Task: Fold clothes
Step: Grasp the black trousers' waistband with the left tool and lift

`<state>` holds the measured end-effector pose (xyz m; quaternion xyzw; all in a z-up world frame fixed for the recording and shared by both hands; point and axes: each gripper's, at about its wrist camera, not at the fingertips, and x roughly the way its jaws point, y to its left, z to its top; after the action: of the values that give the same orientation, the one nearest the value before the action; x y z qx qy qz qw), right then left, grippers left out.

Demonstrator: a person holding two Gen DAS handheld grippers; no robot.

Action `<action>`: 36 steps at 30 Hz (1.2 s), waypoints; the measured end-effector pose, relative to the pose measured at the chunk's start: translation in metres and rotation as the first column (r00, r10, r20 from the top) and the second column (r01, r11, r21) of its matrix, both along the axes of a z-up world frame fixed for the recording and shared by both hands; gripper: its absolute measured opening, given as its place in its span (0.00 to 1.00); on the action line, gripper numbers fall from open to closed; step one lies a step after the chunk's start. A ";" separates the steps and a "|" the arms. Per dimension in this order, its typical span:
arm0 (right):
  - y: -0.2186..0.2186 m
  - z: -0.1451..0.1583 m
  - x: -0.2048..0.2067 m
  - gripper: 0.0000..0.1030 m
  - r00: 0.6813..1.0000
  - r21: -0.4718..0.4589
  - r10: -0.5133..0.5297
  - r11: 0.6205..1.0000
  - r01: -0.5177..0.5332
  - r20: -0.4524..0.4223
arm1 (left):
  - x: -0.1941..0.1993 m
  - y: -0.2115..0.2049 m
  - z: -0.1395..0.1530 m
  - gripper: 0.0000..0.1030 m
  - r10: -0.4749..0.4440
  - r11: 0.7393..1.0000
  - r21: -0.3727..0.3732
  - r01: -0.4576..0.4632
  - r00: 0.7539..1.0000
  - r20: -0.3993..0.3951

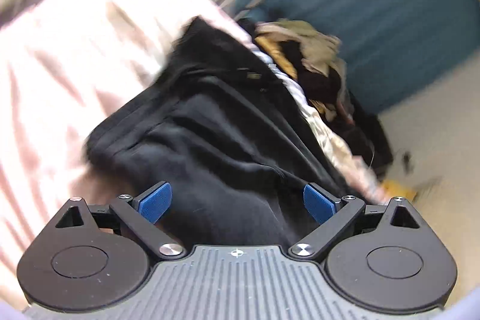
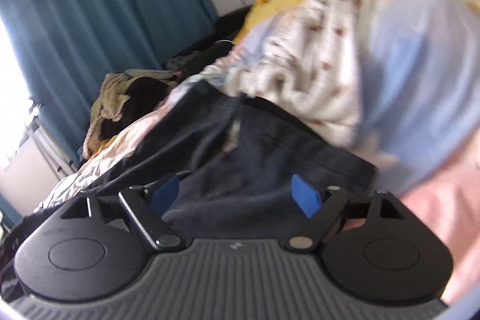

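Black garment (image 1: 210, 122) lies rumpled on the pink bed sheet (image 1: 60, 56), directly ahead of both hand-held grippers, unfolded clothes pile (image 1: 312, 56) beyond. Left hand-held gripper (image 1: 237, 201) and right hand-held gripper (image 2: 237, 195) spread wide, holding nothing. Looks like pre-grasp; next: each pinches an edge.

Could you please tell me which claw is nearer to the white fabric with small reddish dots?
Right, probably. The right claw is open over the dark navy garment, just below the dotted fabric. The left claw shows no dotted fabric nearby.
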<state>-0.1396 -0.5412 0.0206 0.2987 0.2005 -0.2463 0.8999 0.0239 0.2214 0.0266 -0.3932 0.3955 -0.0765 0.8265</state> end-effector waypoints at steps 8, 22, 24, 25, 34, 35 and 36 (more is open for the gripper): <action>-0.030 -0.023 -0.034 1.00 0.991 0.204 -0.136 0.970 0.136 -0.013 | 0.020 0.051 -0.051 0.93 0.080 0.977 -0.170 -0.127 0.963 -0.259; -0.058 -0.070 -0.011 0.99 0.973 0.333 -0.231 0.917 0.218 -0.001 | 0.103 -0.005 -0.096 0.78 -0.071 0.996 -0.072 0.048 0.923 -0.378; -0.055 -0.065 -0.005 0.80 0.972 0.307 -0.234 0.926 0.220 0.010 | 0.102 -0.006 -0.098 0.65 -0.071 0.994 -0.100 0.039 0.939 -0.336; -0.052 -0.061 -0.003 0.79 0.973 0.290 -0.229 0.932 0.216 0.011 | 0.099 -0.003 -0.097 0.60 -0.063 0.993 -0.117 0.027 0.947 -0.316; -0.046 -0.057 -0.008 0.08 0.950 0.182 -0.311 0.933 0.309 -0.017 | 0.072 0.018 -0.085 0.13 0.054 0.981 -0.176 -0.077 0.990 -0.129; -0.044 -0.053 -0.010 0.07 0.950 0.171 -0.313 0.936 0.309 -0.007 | 0.063 0.018 -0.076 0.13 0.073 0.981 -0.174 -0.086 0.994 -0.079; -0.041 -0.047 -0.012 0.07 0.951 0.153 -0.310 0.939 0.307 -0.001 | 0.054 0.019 -0.069 0.12 0.093 0.979 -0.178 -0.099 0.995 -0.040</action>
<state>-0.1512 -0.5819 -0.0262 0.3965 0.1590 -0.3649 0.8273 0.0780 0.2406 -0.0426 -0.4859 0.3805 -0.0658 0.7841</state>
